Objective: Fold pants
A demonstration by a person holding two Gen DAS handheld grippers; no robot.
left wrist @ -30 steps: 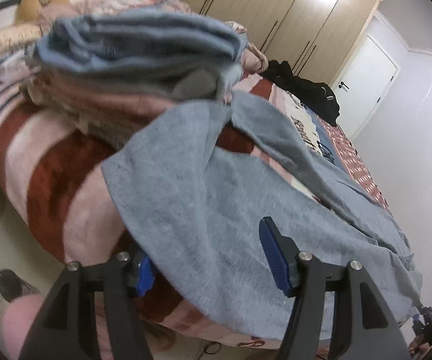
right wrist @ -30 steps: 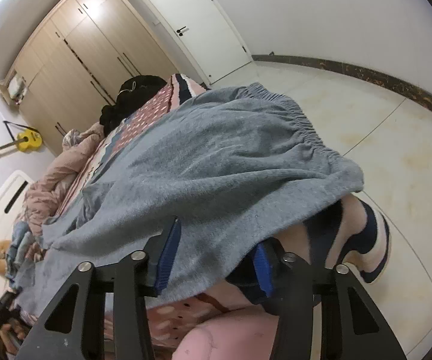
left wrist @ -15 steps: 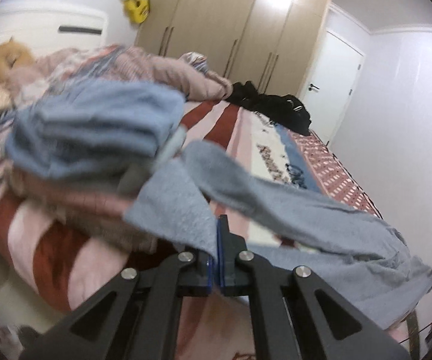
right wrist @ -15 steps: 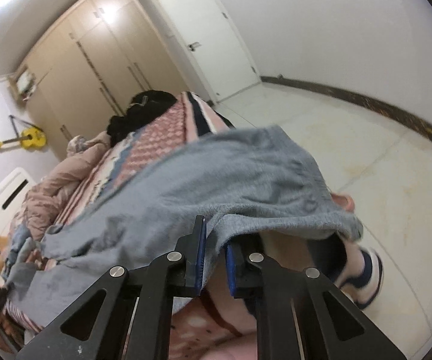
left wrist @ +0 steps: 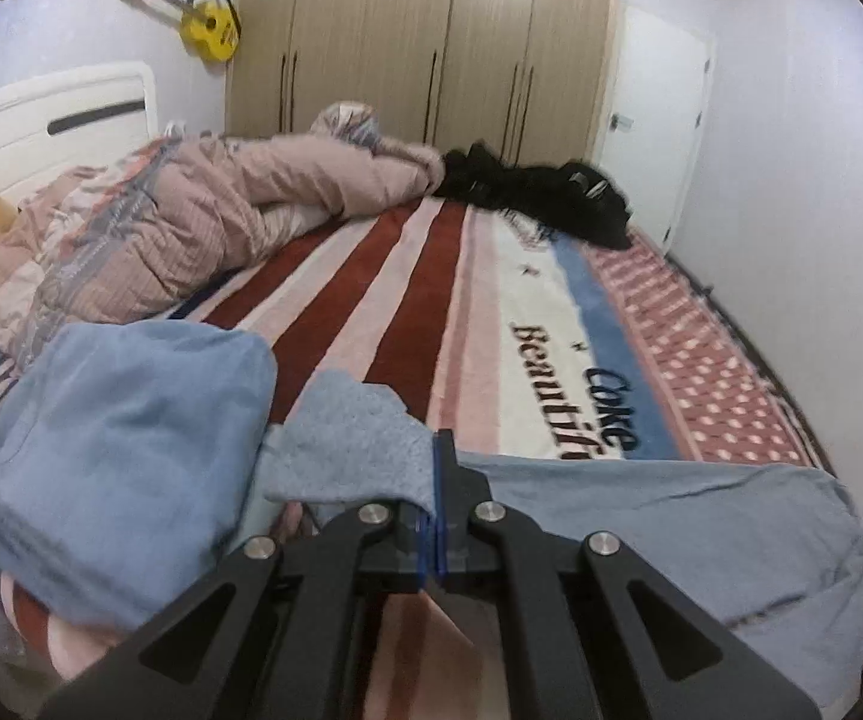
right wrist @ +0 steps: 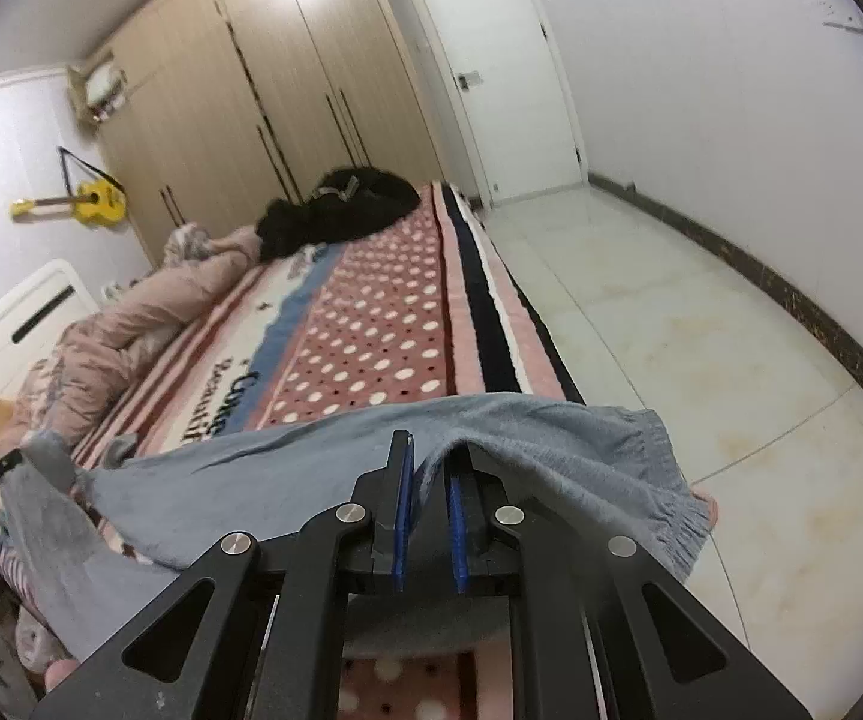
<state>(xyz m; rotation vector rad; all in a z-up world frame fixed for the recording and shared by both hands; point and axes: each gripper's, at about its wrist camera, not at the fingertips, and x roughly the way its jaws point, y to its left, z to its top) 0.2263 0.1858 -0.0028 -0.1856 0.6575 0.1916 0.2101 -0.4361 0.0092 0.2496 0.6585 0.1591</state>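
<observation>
Pants (left wrist: 641, 504) clamped in our left gripper (left wrist: 435, 480), right gripper (right wrist: 428, 480); right bite seemingly thin, may slip under tension.

A home bedroom is showing here; a bed (left wrist: 407, 276) is lying under a striped blanket, with a pink quilt (left wrist: 191, 222) bunching near its head edge; a tall wooden wardrobe (left wrist: 419, 42) is standing beyond its far edge; a yellow guitar (left wrist: 206, 21) is hanging on the wall; a white door (right wrist: 503, 72) is closing off the tiled floor (right wrist: 701, 324).

Pants (left wrist: 641, 498) stretch across the bed (left wrist: 479, 276), folded pile (left wrist: 113, 444) left.
</observation>
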